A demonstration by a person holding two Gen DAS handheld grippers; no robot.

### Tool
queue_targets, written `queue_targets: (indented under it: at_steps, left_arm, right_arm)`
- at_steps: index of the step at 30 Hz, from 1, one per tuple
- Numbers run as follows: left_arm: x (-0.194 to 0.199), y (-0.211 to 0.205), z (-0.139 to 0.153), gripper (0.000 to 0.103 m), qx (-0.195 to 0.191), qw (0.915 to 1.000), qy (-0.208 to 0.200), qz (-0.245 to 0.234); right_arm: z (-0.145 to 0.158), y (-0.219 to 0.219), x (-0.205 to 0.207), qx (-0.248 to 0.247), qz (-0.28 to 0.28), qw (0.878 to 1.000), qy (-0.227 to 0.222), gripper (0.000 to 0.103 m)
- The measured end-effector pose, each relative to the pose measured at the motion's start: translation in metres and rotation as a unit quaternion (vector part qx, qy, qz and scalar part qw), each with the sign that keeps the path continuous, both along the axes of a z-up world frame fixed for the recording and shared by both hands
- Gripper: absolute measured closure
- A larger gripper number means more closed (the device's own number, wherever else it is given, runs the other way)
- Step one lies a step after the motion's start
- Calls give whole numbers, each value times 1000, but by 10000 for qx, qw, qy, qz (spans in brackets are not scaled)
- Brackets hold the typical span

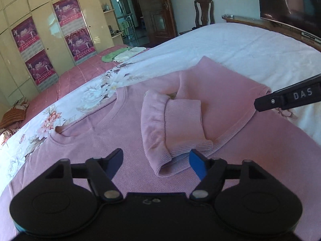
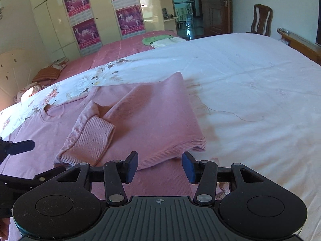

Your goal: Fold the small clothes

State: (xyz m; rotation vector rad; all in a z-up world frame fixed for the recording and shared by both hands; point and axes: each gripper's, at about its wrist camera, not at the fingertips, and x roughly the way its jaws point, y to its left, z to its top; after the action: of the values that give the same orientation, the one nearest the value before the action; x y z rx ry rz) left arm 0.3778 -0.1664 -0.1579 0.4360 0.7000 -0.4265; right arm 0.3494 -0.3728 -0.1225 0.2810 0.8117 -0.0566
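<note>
So the pink sweater [image 1: 124, 140] is lying flat on the white bedspread [image 2: 250, 84], neckline [image 1: 80, 120] pointing toward the floral end, and it looks like it's partway folded. One side panel is flipped in over the body, and the sleeve [image 1: 172, 124] is doubled back on top of that flap with its ribbed cuff [image 2: 94, 138] roughly in the middle of the sweater. The other side, nearer the left gripper [image 1: 156, 162], seems not folded yet, though the camera body hides that edge so I can't swear to it. Left gripper hovers just above the sweater, tongs apart, holding nothing. Right gripper [image 2: 160, 166] is over the folded flap's hem, tongs also apart and empty. Still left, I'd guess: the second side, then folding it in half.
</note>
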Motion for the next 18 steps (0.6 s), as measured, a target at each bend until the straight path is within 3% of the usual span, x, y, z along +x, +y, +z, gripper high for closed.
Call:
queue_targets:
  at_steps: [6,9,12,14,15,18]
  left_arm:
    - [6,-3,-16,46,361,9993,-139,-6]
    - [11,-2,-14,77,163,9996,-202,87]
    - [20,4,-9,90,-236,9987,-260,372]
    - [27,20,-2,92,-767,9937,-177,793]
    - [30,32,4,93,-1103,9882,-124,1060]
    - [37,74,15,93,-2152,9589,78,1846]
  right_arm:
    - [-4,-14,-8,156,-123,9998,2,55]
    - [-7,-18,-8,126,-145,9998,7,55]
    - [-9,-20,-5,11,-213,9998,-22,55]
    - [-9,-22,-2,-115,-248,9996,-19,55]
    - [-10,-23,-1,-191,-260,9995,-14,55]
    - [-13,-25,2,-243,-231,9994,31,55]
